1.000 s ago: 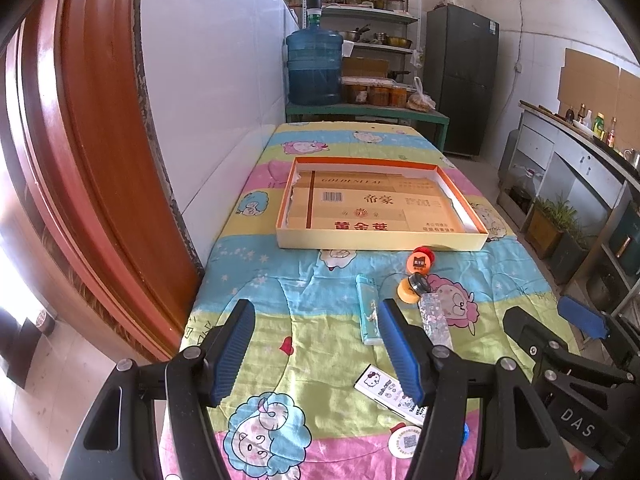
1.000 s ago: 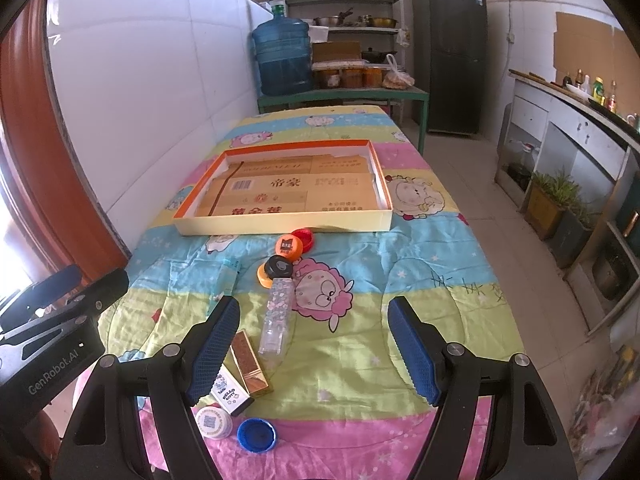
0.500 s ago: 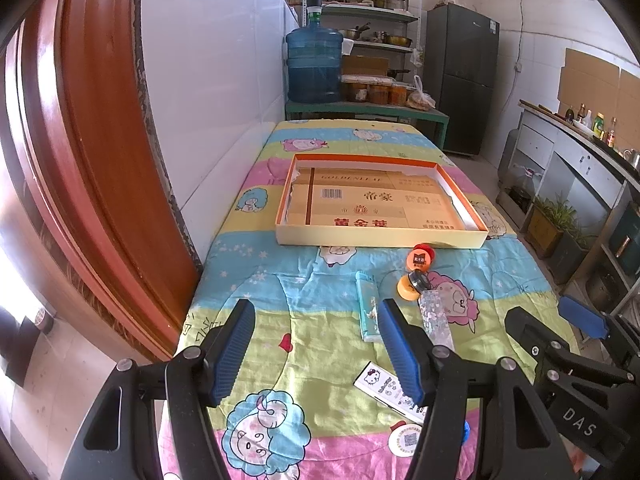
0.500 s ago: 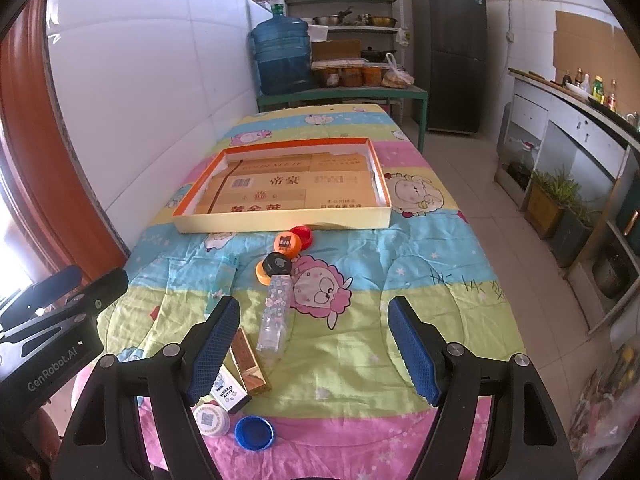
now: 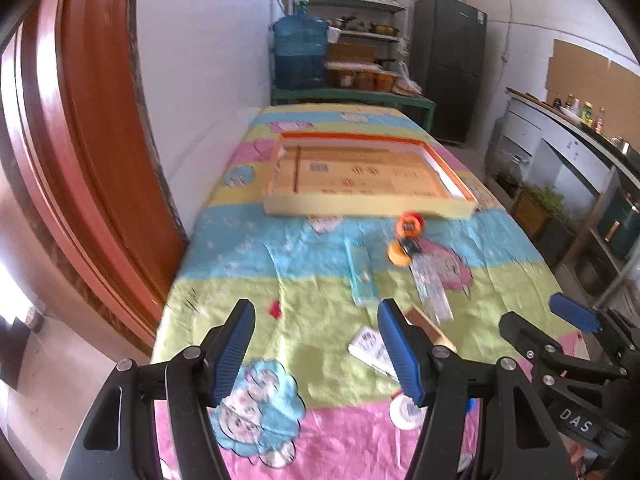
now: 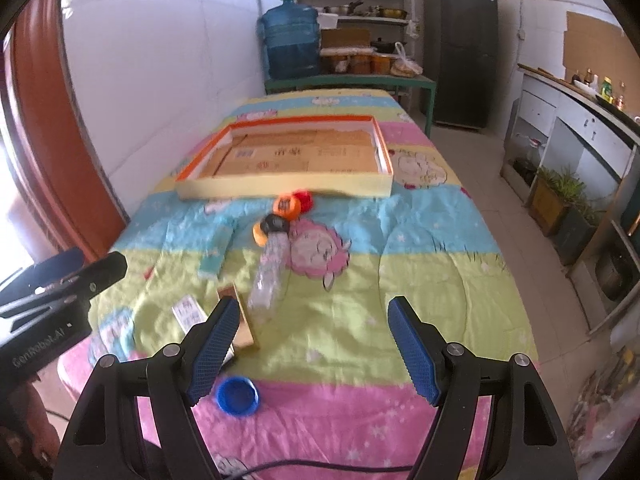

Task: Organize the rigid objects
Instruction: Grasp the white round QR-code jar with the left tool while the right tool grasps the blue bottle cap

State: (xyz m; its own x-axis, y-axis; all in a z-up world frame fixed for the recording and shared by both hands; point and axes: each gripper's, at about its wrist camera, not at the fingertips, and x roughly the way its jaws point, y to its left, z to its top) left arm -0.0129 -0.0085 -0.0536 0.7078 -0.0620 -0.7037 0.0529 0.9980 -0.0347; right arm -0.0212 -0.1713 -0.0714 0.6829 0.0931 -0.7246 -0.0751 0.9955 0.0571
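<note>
Bottle (image 6: pixel 269 276) lies between gold box (image 6: pixel 242 316) and sheep print, caps (image 6: pixel 285 208) beyond.

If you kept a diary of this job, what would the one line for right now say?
left gripper: open, empty | right gripper: open, empty | clear bottle, caps, small boxes: loose on the quilt | orange tray: nothing sorted in

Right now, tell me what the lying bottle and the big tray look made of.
Bottle: clear, glossy plastic by the look; the cloth shows through it.
Tray: apparently matte cardboard, with pale yellow walls, an orange rim and a printed brown liner.
</note>
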